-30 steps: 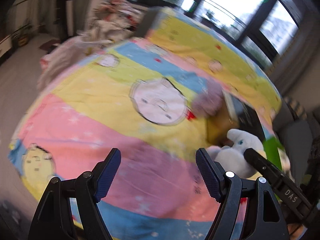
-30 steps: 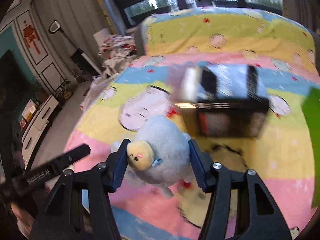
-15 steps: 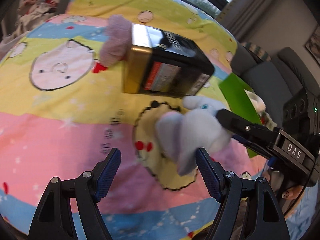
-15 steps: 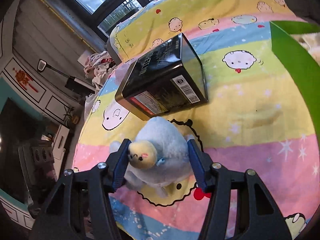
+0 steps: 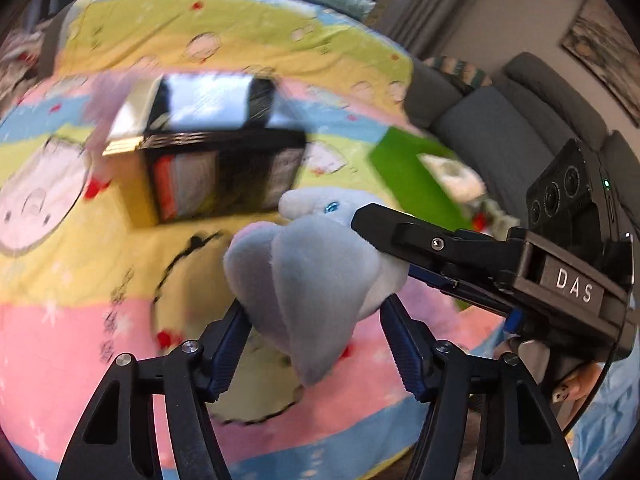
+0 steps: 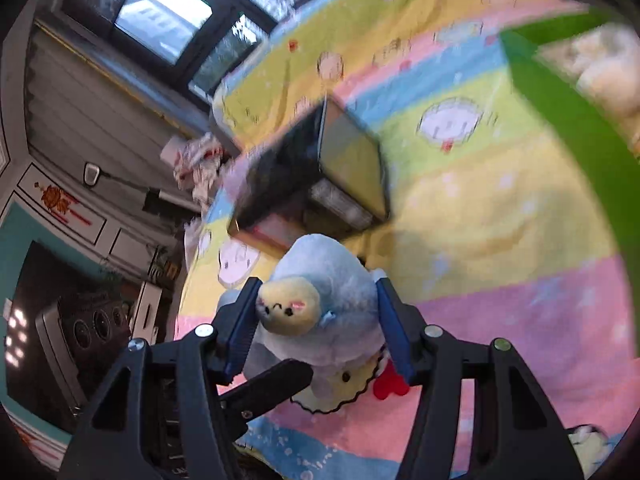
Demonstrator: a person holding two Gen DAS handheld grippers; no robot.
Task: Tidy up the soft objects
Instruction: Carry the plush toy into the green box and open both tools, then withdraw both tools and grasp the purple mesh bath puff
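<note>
Currently, going left to right in the left wrist view: a pinkish fuzzy object [image 5: 105, 100], blurred, lies at the far left against a black and gold tin box [image 5: 208, 148] on the striped cartoon bedspread [image 5: 60, 320].

Item, centre: grey-blue plush toy [image 5: 316, 280], held up off the bedspread, near the camera. The left hand-held gripper [image 5: 316, 344] has just been closing; its jaws now flank the toy's lower flap at roughly half width. Whether the pads already press the fabric is hard to judge; they look touching or nearly so.

Item, right: the right hand-held gripper [image 5: 384, 248] reaches in from the right side, clamped on the toy's upper body at about half opening. A second earlier the left jaws framed only bedspread; the toy has since come between them. Judgement: a hand-to-hand transfer or two-handed hold is under way, ahead of placing the toy.

Item, far right: green bin [image 5: 412, 176] with pale soft things inside, likely the destination. Grey sofa [image 5: 500, 136] beyond.

Right wrist view: the same toy's yellow face [image 6: 288, 310] shows between the right pads; the left gripper's finger pokes in below.

Obscured: motion blur smears box lettering, bin contents and bedspread figures. The toy's underside is hidden by the jaws, and the bin is cut off at the frame edge.
</note>
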